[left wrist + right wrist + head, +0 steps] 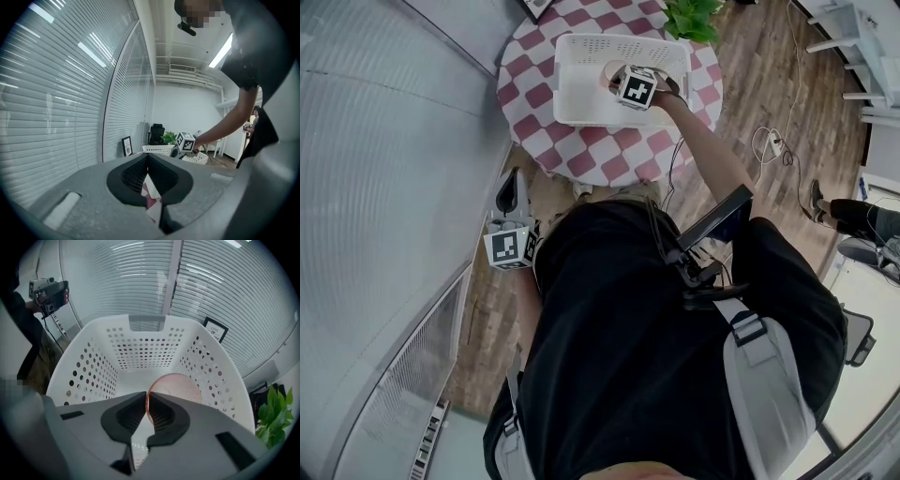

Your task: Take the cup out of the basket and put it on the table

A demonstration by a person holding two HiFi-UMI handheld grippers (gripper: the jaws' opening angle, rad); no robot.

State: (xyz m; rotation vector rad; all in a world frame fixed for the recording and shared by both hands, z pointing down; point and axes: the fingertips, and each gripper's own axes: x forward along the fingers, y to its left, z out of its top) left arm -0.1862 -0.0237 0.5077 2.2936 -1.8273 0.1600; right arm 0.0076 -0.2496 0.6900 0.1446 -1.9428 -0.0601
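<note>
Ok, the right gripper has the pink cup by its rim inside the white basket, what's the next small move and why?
Probably lift straight up. The right gripper is shut on the rim of the pink cup, which sits low between the perforated walls of the white basket, so it should clear them before crossing to the checkered table.

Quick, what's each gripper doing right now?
Left gripper: closed, empty.
Right gripper: closed on the cup rim.

A small black frame point(216, 329) beside the blinds point(140, 277) carries print; its top line seems to read "LOVE", and the lines below it are too small to make out.
</note>
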